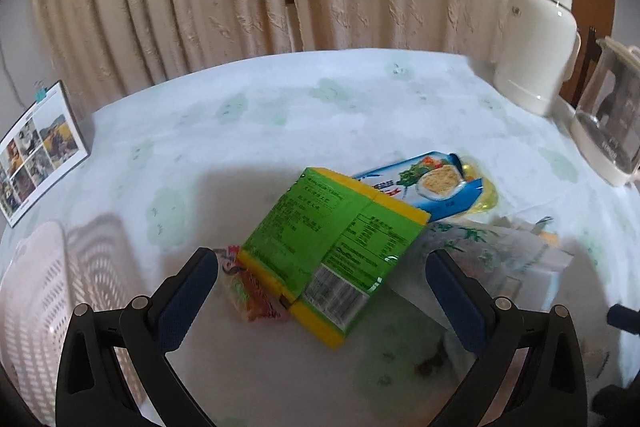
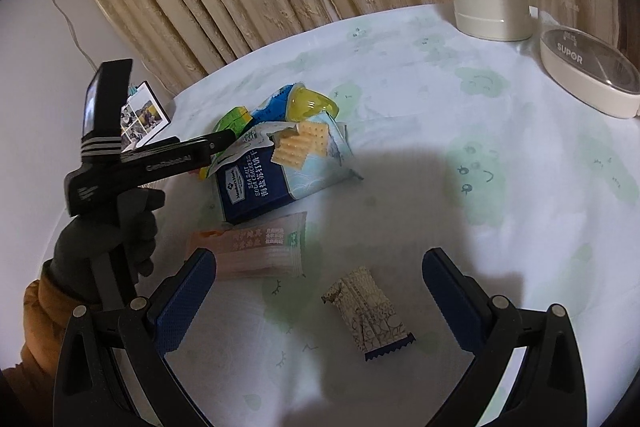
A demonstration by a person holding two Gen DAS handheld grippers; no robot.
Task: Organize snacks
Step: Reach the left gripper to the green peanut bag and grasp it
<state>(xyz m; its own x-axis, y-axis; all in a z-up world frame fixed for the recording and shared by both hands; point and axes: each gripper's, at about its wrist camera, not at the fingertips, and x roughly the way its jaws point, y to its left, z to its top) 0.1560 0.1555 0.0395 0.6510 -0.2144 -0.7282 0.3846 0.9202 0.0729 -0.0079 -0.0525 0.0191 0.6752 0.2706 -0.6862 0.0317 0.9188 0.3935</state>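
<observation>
While the left tongs (image 1: 320, 267) hang wide open and empty, the green-and-yellow packet (image 1: 328, 251) lies between their tips, white basket (image 1: 36, 307) at eight o'clock. Right view: right tongs (image 2: 320, 267) gape empty above the patterned snack bar (image 2: 368, 315) on the worktop (image 2: 480, 115), cracker bag (image 2: 276, 171) at eleven o'clock.

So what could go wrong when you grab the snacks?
The green packet leans on other snacks, so pulling it with the left hand-held gripper might topple the blue packet behind. The cracker bag looks torn open, so crackers could spill. The glass kettle sits near the table's edge; a wide swing might knock it.
</observation>
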